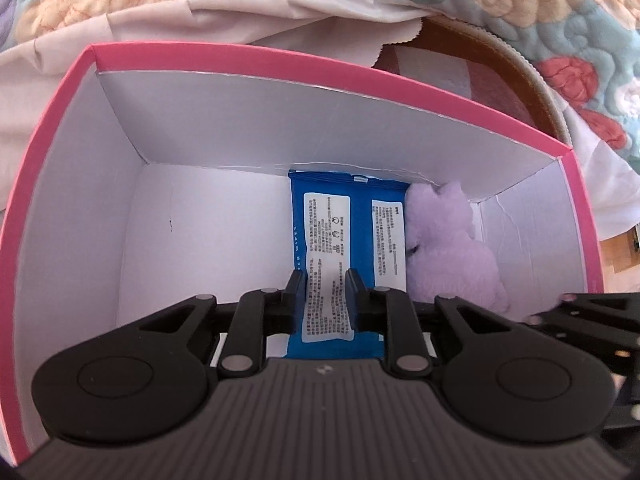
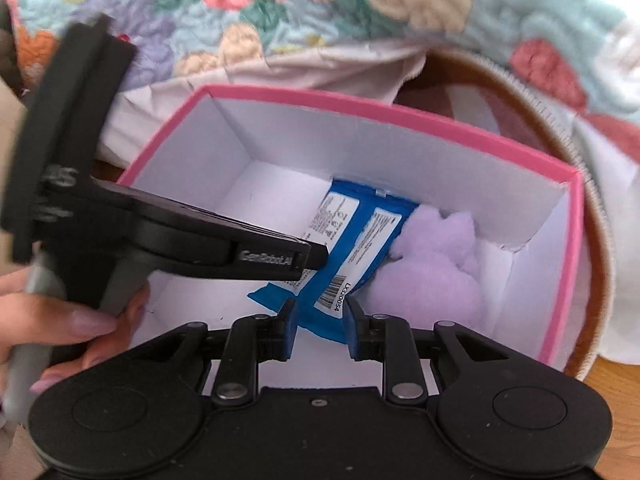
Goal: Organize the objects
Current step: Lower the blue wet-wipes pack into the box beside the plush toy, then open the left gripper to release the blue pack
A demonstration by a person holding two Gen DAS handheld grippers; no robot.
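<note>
— Well, how is the pack [image 1: 344, 236] laid?
— Flat on the floor of the box [image 1: 240, 56], long axis run from the near side to the far wall, label up; a plush [image 1: 452, 240] is pressed against its right edge.

— And around the box?
— A quilt [image 1: 540, 8] and pale cloth [image 1: 248, 12] are seen behind it, a wooden surface [image 2: 616, 392] at the right.

— The grippers?
— The left gripper [image 1: 326, 294] is lowered into the box, fingers parted over the pack. The right gripper [image 2: 320, 320] is held above the near edge, fingers likewise apart.
</note>
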